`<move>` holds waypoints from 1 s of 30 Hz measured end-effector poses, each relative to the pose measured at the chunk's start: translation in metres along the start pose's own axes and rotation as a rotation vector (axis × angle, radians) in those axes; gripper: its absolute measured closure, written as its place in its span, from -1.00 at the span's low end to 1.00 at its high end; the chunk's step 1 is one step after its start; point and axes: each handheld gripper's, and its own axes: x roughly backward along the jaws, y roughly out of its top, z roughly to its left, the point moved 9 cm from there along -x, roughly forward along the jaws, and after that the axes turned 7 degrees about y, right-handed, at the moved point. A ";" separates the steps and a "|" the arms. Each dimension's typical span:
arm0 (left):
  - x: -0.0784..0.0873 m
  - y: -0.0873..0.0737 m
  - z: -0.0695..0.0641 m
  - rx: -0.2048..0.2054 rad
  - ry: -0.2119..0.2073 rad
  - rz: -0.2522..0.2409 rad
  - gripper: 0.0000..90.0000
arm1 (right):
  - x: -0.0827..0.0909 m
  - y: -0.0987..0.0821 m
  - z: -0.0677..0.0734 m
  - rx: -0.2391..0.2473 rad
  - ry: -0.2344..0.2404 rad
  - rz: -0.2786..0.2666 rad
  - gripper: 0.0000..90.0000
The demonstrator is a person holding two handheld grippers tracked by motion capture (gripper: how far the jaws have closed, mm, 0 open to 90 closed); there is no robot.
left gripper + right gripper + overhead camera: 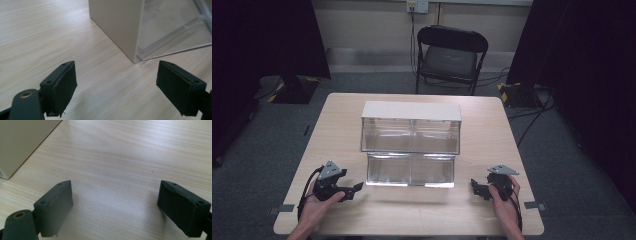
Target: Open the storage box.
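Both black tongs sit low over the pale wooden table (342, 125), one in each hand. Left tongs (354, 190) have jaws standing wide apart with nothing between them. Right tongs (476, 189) are wide open too, holding nothing. Between the two, a little farther from the person, stands the clear plastic drawer box with a cream top (411, 127). Its lower see-through drawer (410, 170) sticks out toward the person. Box corner (135, 58) lies just ahead of the left tongs, not touching.

Left tongs (358, 188), right tongs (474, 186): black bodies, grey three-cornered top plates, black trailing cables. Jaws black, flat-padded, screw holes; brass-ringed hole at base. Forearms bare.
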 end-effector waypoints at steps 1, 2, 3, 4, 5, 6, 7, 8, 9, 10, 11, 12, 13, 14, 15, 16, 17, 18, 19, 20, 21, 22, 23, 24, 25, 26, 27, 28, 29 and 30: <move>0.002 0.001 -0.002 0.007 -0.013 -0.011 -0.64 | 0.000 0.000 0.000 0.000 0.000 0.000 -0.73; 0.005 0.002 -0.003 0.014 -0.020 -0.020 -0.64 | 0.000 0.000 0.000 0.000 0.000 0.000 -0.73; 0.007 0.004 -0.004 0.011 -0.026 -0.027 -0.64 | 0.000 0.000 0.000 0.000 0.000 0.000 -0.73; 0.008 0.004 -0.006 0.015 -0.038 -0.032 -0.63 | 0.000 0.000 0.000 0.000 0.000 0.000 -0.73; 0.009 0.005 -0.007 0.014 -0.045 -0.032 -0.62 | 0.000 0.000 0.000 0.000 0.000 0.000 -0.73; 0.011 0.005 -0.010 0.009 -0.056 -0.034 -0.58 | 0.000 0.000 0.000 0.000 0.000 0.000 -0.73; 0.012 0.005 -0.013 0.010 -0.071 -0.036 -0.52 | 0.000 0.000 0.000 0.000 0.000 0.000 -0.73; 0.013 0.007 -0.014 0.003 -0.070 -0.047 -0.52 | 0.000 0.000 0.000 0.000 0.000 0.000 -0.73; 0.015 0.008 -0.015 -0.008 -0.073 -0.054 -0.52 | 0.000 0.000 0.000 0.000 0.000 0.000 -0.73; 0.017 0.010 -0.020 -0.006 -0.100 -0.068 -0.52 | 0.000 0.000 0.000 0.000 0.000 0.000 -0.73; 0.017 0.010 -0.020 -0.006 -0.100 -0.068 -0.52 | 0.000 0.000 0.000 0.000 0.000 0.000 -0.73; 0.017 0.010 -0.022 -0.009 -0.103 -0.069 -0.52 | 0.000 0.000 0.000 0.000 0.000 0.000 -0.73; 0.016 0.011 -0.026 -0.019 -0.115 -0.073 -0.53 | 0.000 0.000 0.000 0.000 0.000 0.000 -0.73; 0.016 0.011 -0.026 -0.019 -0.115 -0.073 -0.54 | 0.000 0.000 0.000 0.000 0.000 0.000 -0.73; 0.013 0.011 -0.031 -0.031 -0.134 -0.060 -0.55 | 0.000 0.000 0.000 0.000 0.000 0.000 -0.73; 0.013 0.011 -0.031 -0.031 -0.134 -0.060 -0.55 | 0.000 0.000 0.000 0.000 0.000 0.000 -0.73; 0.012 0.011 -0.032 -0.037 -0.133 -0.056 -0.55 | 0.000 0.000 0.000 0.001 0.000 0.000 -0.73; 0.011 0.012 -0.034 -0.042 -0.137 -0.057 -0.56 | 0.000 0.000 0.000 0.000 0.000 0.000 -0.73; 0.010 0.012 -0.036 -0.043 -0.142 -0.062 -0.57 | 0.000 0.000 0.000 0.000 0.000 0.000 -0.73; 0.009 0.013 -0.038 -0.049 -0.141 -0.062 -0.58 | 0.000 0.000 0.000 0.001 0.000 0.000 -0.73; 0.008 0.013 -0.039 -0.057 -0.140 -0.060 -0.58 | 0.000 0.000 0.000 0.000 0.000 0.000 -0.73; 0.007 0.013 -0.041 -0.057 -0.141 -0.064 -0.58 | 0.000 0.000 0.000 0.000 0.000 0.000 -0.73; 0.006 0.013 -0.042 -0.061 -0.140 -0.060 -0.58 | 0.000 0.000 0.000 0.001 0.000 0.000 -0.73; 0.004 0.013 -0.043 -0.058 -0.142 -0.061 -0.58 | 0.000 0.000 0.000 0.000 0.000 0.000 -0.73; 0.001 0.013 -0.043 -0.070 -0.134 -0.055 -0.58 | 0.000 0.000 0.000 0.000 0.000 0.000 -0.73; 0.001 0.013 -0.043 -0.070 -0.134 -0.055 -0.58 | 0.000 0.000 0.000 0.000 0.000 0.000 -0.73; -0.001 0.013 -0.043 -0.067 -0.126 -0.054 -0.58 | 0.000 0.000 0.000 0.000 0.000 0.000 -0.73; -0.001 0.013 -0.043 -0.067 -0.126 -0.054 -0.58 | 0.000 0.000 0.000 0.000 0.000 0.000 -0.73; -0.001 0.014 -0.042 -0.069 -0.125 -0.056 -0.58 | 0.000 0.000 0.000 0.000 0.000 0.000 -0.73; -0.002 0.014 -0.042 -0.071 -0.125 -0.059 -0.58 | 0.000 0.000 0.000 0.000 0.000 0.000 -0.73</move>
